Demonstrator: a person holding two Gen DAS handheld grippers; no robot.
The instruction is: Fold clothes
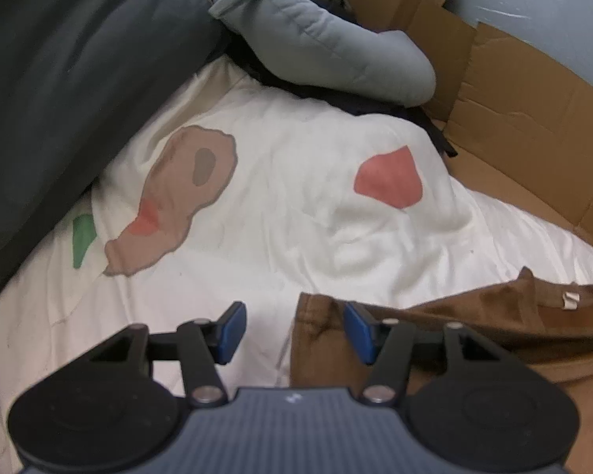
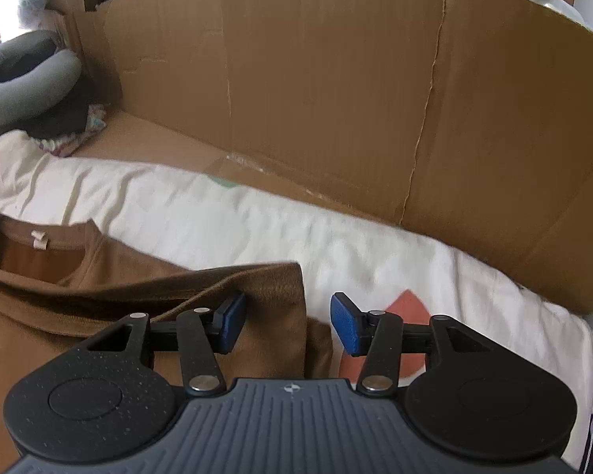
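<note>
A brown shirt [image 1: 474, 328] lies flat on the white bedspread [image 1: 276, 205], its neck label toward the far side. In the left wrist view my left gripper [image 1: 295, 331] hovers over the shirt's left edge. Its blue pads [image 1: 231, 330] stand apart and nothing is pinched between them. In the right wrist view the brown shirt [image 2: 99, 296] shows its collar and a folded-over sleeve. My right gripper [image 2: 288, 323] hangs open above the shirt's right edge, with the left pad over cloth and the right pad over bedspread [image 2: 257, 229].
A cardboard wall [image 2: 316, 98] runs along the far side of the bed. A grey ring cushion [image 1: 324, 43] and dark clothes lie at the back. A dark grey pillow [image 1: 59, 98] borders the left. The bedspread carries pink, tan and green patches.
</note>
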